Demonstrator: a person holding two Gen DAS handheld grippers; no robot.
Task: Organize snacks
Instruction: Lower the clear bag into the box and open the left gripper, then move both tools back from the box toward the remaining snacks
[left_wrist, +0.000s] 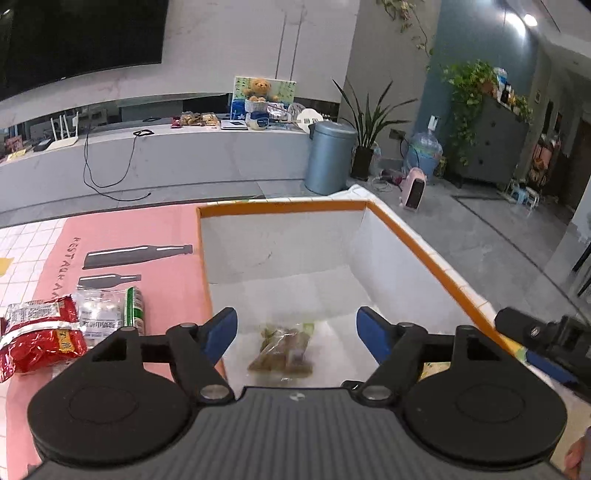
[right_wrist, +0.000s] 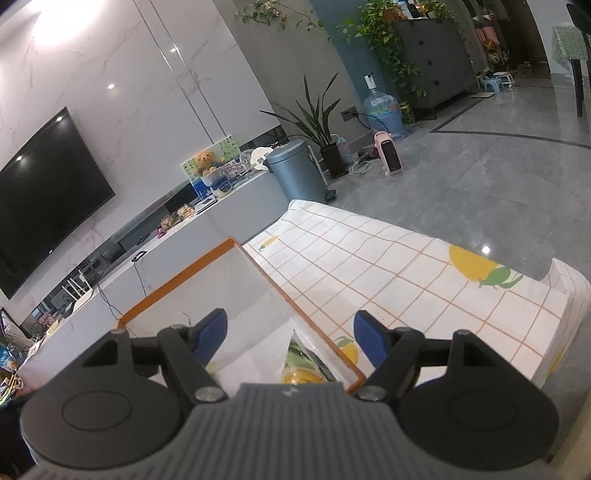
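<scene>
Our left gripper (left_wrist: 297, 332) hangs over the orange-rimmed white box (left_wrist: 424, 254) with its blue fingers (left_wrist: 221, 332) spread wide and nothing between them. The clear packet of brown snack pieces (left_wrist: 282, 352) lies on the box floor just below and ahead of the fingertips, touching neither.

Our right gripper (right_wrist: 290, 334) is also parted and holds nothing we can see. It points over the box's far corner, and a yellow-and-green packet (right_wrist: 301, 371) shows just under its body inside the box.

What could go wrong, as we judge it:
- The two grippers crowd one box. Part of the right one (left_wrist: 543, 332) sits just to the right of our left fingers, so a careless swing could knock them together.
- Dropping lower, a finger could catch the orange rim and shove the box along the cloth.

Left of the left gripper, on the pink mat (left_wrist: 166, 236), wait a red crinkled packet (left_wrist: 40, 338), a clear white packet (left_wrist: 99, 314) and a green-edged one (left_wrist: 135, 306), close together and touching. A grab there could pinch two at once. The box wall stands between them and the floor of the box.
</scene>
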